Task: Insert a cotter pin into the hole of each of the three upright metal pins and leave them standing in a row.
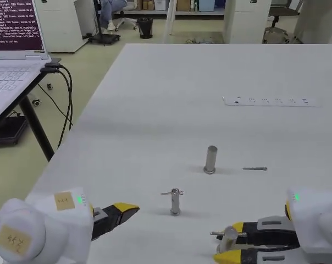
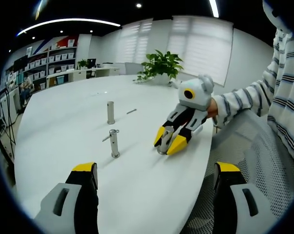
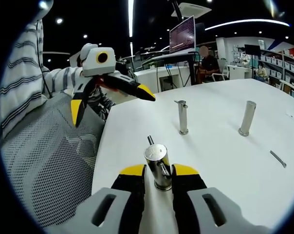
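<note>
In head view, right hand-held gripper (image 1: 227,241) clenched on a pin (image 1: 228,233) at the desk (image 1: 155,99) edge; in left gripper view, left hand-held gripper (image 2: 155,168) released, facing cottered pin (image 2: 114,143), bare pin (image 2: 110,112); in right gripper view, gripped pin upright.

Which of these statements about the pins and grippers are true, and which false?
1. The right gripper is shut on a metal pin. True.
2. The left gripper holds a cotter pin. False: it is open and empty.
3. The far pin has a cotter pin through it. False: it has none; a loose cotter pin lies on the table beside it.
4. The middle pin carries an inserted cotter pin. True.
</note>
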### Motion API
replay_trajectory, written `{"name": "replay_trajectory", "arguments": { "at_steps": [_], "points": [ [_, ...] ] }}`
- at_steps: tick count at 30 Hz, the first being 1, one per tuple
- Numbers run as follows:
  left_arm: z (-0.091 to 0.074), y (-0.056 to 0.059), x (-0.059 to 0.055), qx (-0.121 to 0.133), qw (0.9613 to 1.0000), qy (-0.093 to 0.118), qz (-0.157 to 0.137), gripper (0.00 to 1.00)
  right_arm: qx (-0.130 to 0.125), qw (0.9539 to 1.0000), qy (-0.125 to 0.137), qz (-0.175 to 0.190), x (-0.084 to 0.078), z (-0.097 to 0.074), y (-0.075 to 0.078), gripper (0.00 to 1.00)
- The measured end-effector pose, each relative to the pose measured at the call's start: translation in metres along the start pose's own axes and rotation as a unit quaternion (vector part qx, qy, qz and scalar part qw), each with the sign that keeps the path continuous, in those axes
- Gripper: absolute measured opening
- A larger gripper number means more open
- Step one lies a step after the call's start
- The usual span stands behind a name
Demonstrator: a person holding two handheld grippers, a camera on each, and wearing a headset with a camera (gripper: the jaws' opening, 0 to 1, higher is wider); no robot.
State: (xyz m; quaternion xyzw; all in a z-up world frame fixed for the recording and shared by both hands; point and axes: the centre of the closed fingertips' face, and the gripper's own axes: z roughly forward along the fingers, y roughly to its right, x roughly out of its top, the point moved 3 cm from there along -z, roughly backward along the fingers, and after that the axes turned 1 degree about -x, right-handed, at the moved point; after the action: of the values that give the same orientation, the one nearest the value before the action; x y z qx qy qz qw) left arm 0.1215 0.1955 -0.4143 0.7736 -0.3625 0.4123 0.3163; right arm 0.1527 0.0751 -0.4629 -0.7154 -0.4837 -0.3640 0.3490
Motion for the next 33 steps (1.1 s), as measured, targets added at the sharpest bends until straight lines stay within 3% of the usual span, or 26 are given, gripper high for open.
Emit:
{"name": "replay_trajectory", "arguments": {
  "at_steps": [16, 22, 33],
  "points": [
    [-0.005, -0.006, -0.002, 0.012, 0.9999, 0.001, -0.003, 0.98, 0.003, 0.9998, 0.012, -0.014, 0.001, 0.001, 0.000, 0.11],
    [-0.008, -0.007, -0.003, 0.015, 0.9999, -0.003, 0.001, 0.98, -0.006, 0.9988, 0.009, -0.048, 0.003, 0.001, 0.000, 0.09],
    [-0.013, -0.013, -0.001, 0.030, 0.9995, 0.002, 0.000, 0.98, -0.012, 0.9992, 0.005, -0.037, 0.005, 0.002, 0.003, 0.08]
  ]
}}
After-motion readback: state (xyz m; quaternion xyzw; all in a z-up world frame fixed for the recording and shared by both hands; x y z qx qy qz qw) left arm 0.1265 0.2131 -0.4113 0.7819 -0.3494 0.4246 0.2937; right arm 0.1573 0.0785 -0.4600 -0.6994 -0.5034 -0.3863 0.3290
